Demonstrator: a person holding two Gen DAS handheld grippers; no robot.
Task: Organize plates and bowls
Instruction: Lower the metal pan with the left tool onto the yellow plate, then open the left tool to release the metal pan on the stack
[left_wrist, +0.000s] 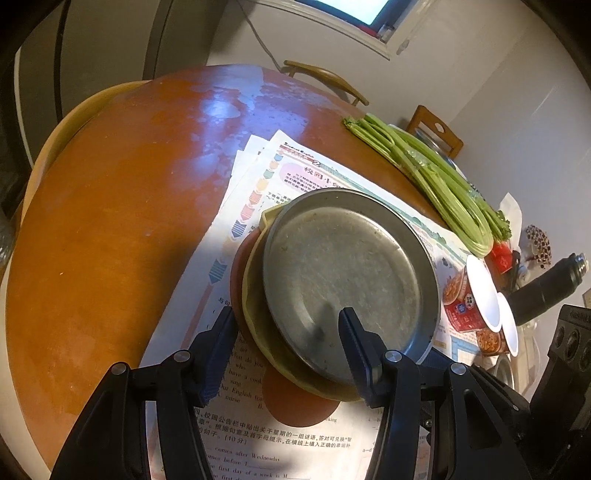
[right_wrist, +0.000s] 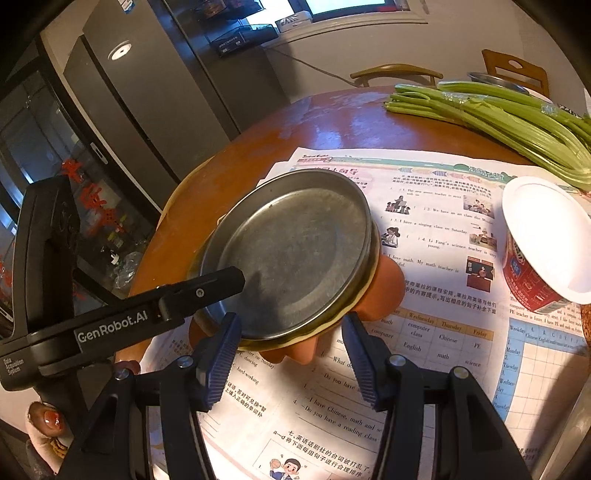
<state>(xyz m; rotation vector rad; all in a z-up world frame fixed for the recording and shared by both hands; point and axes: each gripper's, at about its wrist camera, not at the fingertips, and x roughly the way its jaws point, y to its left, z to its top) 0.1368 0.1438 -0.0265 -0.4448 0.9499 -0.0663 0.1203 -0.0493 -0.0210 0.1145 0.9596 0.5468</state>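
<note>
Stack: a round, dull grey metal plate (left_wrist: 343, 277) sat tilted on a pale yellow shallow dish (left_wrist: 258, 325), which rested on a terracotta-orange scalloped plate (left_wrist: 295, 406), all near the table's front edge.
Left gripper (left_wrist: 288, 354): jaws partly open, straddling the near rims of the stack, one finger over the metal plate; no pad visibly pressed.
Right gripper (right_wrist: 291, 358): partly open, empty, just short of the stack.
Doing it well: probably best to close on the metal rim squarely and lift level, lest the tilted plate slide.
Surface: a round orange-brown wooden table (left_wrist: 110, 221), worn and glossy, under printed worksheets (right_wrist: 424, 240).
Room: green celery stalks (right_wrist: 498, 114), a red instant-noodle cup (right_wrist: 543, 240), wooden chairs and a grey refrigerator (right_wrist: 155, 92).
</note>
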